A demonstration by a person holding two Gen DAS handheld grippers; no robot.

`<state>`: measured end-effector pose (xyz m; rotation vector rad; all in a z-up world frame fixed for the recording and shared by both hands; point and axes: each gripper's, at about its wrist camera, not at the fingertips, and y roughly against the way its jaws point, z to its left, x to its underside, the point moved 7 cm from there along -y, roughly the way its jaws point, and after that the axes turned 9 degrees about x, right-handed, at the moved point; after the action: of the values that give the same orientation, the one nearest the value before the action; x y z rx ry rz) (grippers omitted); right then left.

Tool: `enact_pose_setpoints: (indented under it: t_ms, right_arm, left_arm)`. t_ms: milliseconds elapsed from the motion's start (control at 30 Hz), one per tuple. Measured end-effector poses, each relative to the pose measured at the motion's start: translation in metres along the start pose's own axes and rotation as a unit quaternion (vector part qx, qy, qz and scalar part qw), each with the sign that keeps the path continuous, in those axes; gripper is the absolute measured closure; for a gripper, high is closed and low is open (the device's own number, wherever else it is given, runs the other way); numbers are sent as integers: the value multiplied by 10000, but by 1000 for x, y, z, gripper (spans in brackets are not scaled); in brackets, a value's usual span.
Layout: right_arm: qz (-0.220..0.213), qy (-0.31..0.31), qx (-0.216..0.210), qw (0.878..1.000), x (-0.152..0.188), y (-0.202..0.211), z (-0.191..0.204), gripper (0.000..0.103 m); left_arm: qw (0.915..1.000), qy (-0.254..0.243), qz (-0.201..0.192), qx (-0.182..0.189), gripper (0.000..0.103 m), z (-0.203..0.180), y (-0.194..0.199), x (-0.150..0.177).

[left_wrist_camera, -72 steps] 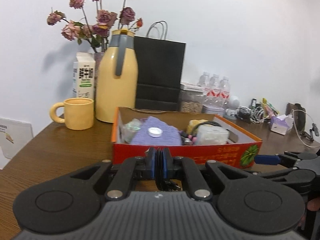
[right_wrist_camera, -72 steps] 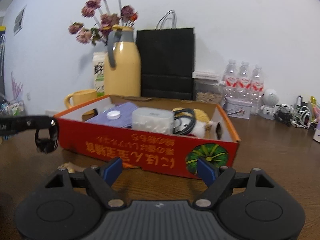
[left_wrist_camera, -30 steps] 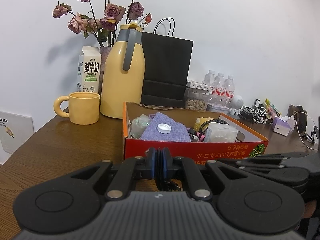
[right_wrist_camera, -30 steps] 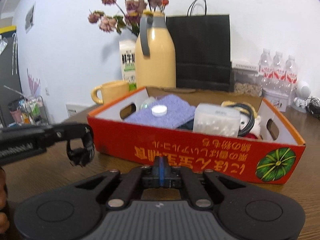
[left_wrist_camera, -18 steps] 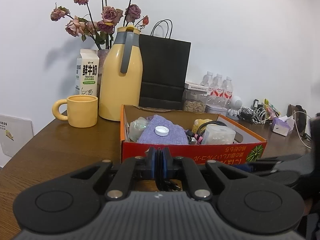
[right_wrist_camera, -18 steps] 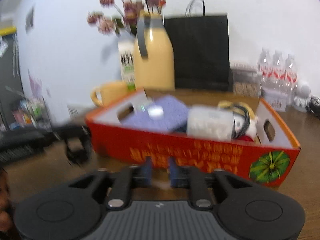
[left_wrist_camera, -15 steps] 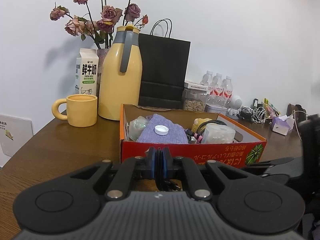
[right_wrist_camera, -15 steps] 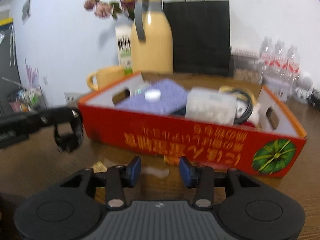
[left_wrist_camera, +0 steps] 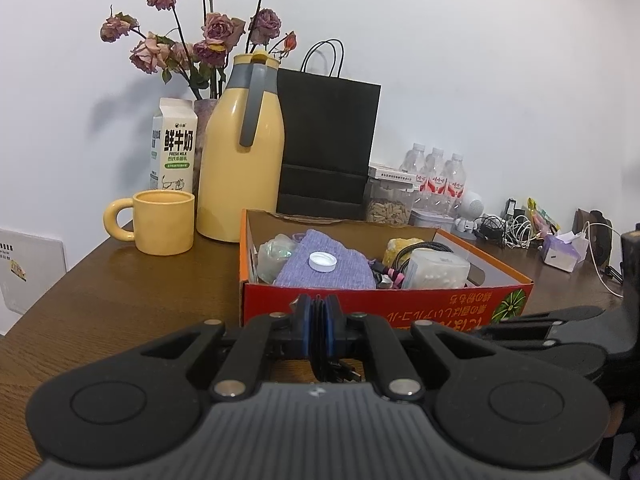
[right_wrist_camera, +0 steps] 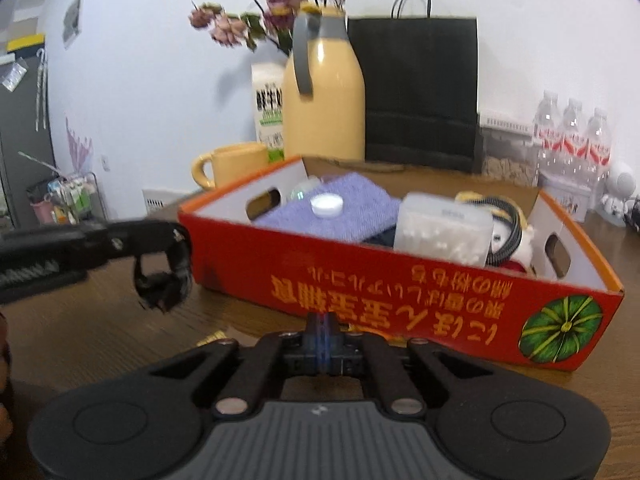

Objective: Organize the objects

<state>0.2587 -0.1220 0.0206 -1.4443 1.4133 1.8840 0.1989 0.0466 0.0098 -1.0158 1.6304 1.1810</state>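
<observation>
A coiled black cable [right_wrist_camera: 166, 276] was gripped by the left gripper [left_wrist_camera: 319, 322], hanging at 9 o'clock of the glossy red cardboard box [right_wrist_camera: 400, 276]. The right gripper [right_wrist_camera: 324, 338] was clenched on nothing.

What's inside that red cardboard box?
The red box holds a purple cloth with a white cap on it, a clear container, coiled cables and a plastic bag. Anything underneath is covered.

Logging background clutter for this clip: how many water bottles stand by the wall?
3, side by side against the wall right of the black paper bag: left bottle, middle bottle, right bottle. More could hide behind them.
</observation>
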Motion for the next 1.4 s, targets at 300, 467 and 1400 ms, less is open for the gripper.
enact_pose_setpoints:
  t_ms: [300,467,1400]
  right_arm:
    - [-567,1,-159,9983,-38,25,1,102]
    - [-934,11,-74,9956,-73,32,-8,102]
    - [-461,-713,247,9961,-81,-84,-93,82]
  left_arm:
    - [9991,-248,-291,170,95,-19,3,-30]
    - [9974,-421,-548,222,95,-31,-7,-60]
    - [9973,-407,572,-215,92,1,-159,-44]
